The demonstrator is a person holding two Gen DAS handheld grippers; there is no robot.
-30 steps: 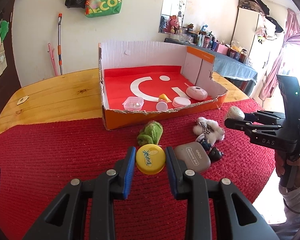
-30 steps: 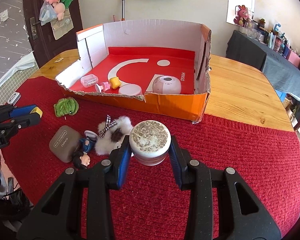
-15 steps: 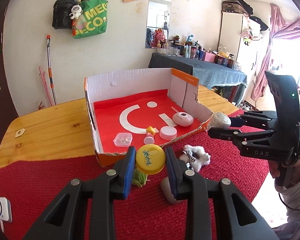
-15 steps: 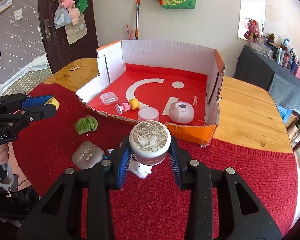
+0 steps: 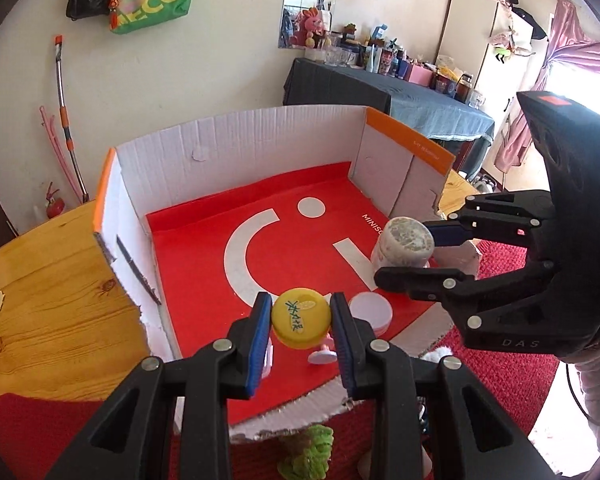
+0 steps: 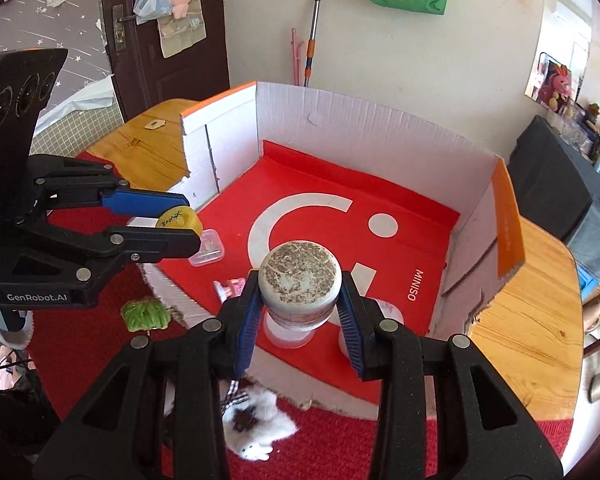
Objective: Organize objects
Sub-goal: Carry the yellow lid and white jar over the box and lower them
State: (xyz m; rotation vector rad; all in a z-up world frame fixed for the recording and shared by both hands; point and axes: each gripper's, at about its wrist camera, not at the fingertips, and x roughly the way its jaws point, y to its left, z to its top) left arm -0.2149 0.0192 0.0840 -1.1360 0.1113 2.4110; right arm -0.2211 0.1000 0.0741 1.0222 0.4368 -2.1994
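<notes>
An open cardboard box [image 5: 236, 148] with a red floor stands on the table; it also shows in the right wrist view [image 6: 364, 132]. My left gripper [image 5: 300, 322] is shut on a yellow round lid [image 5: 300, 318] and holds it above the box's front part. My right gripper [image 6: 300, 304] is shut on a white jar [image 6: 300, 280] with a speckled top, above the box's right front. The jar also shows in the left wrist view [image 5: 406, 242], the yellow lid in the right wrist view [image 6: 180, 220].
In the box lie a clear small case [image 6: 208, 250], a pink piece [image 6: 230, 286] and a white disc [image 5: 370, 312]. On the red cloth [image 6: 80, 344] in front lie a green scrunchie [image 6: 144, 314] and a white plush toy [image 6: 256, 424]. Wooden table [image 5: 48, 304] lies around.
Both grippers have moved forward from above the red cloth to over the box, each still holding its object.
</notes>
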